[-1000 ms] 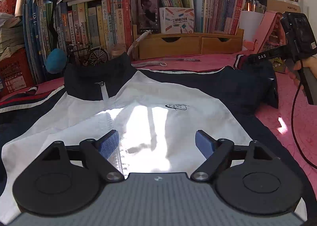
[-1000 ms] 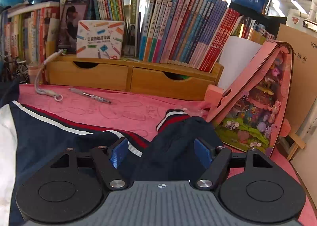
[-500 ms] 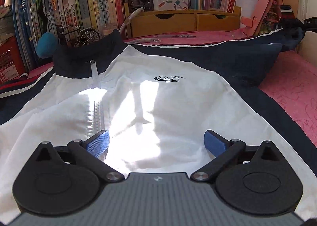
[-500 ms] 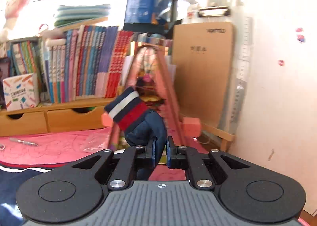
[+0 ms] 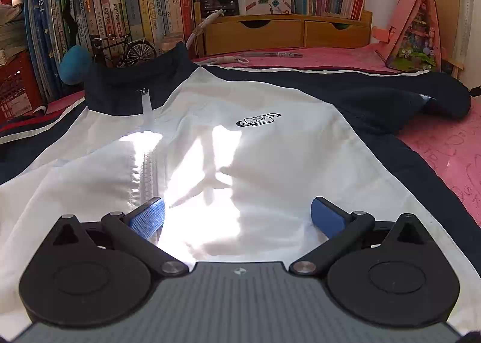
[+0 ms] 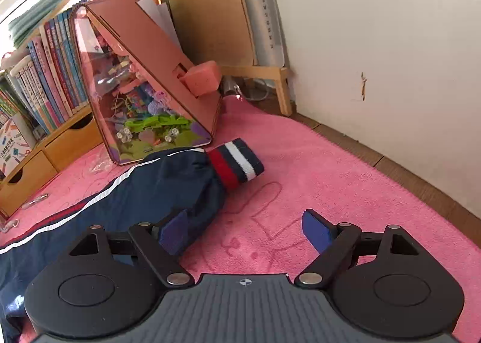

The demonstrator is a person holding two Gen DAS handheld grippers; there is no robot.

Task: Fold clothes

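pink towel-like mat (image 6: 330,180) covers the desk, with bookshelves (image 5: 126,9), a wooden drawer unit (image 5: 285,33) and a pink triangular diorama house (image 6: 141,93) along the back. the jacket (image 5: 246,156) lies front-up on the mat, zip closed, collar toward the books, white chest panel in patchy sunlight.

progress, my judgement: only the laying-out looks done. the right sleeve (image 6: 144,192) is stretched sideways across the mat, its striped cuff (image 6: 237,162) lying flat just in front of the diorama house. no fold is made in body or sleeves as far as i can see; the far sleeve is mostly out of frame. all folding is left.

my right gripper (image 6: 243,231): its jaws have just been opening and stand wide, nothing between them but bare mat. the sleeve lies under and beside its left finger, the cuff ahead and a little left, apart from the pads.

my left gripper (image 5: 237,216): jaws at their widest, holding nothing, hovering low over the white front, zip (image 5: 148,174) by its left finger.
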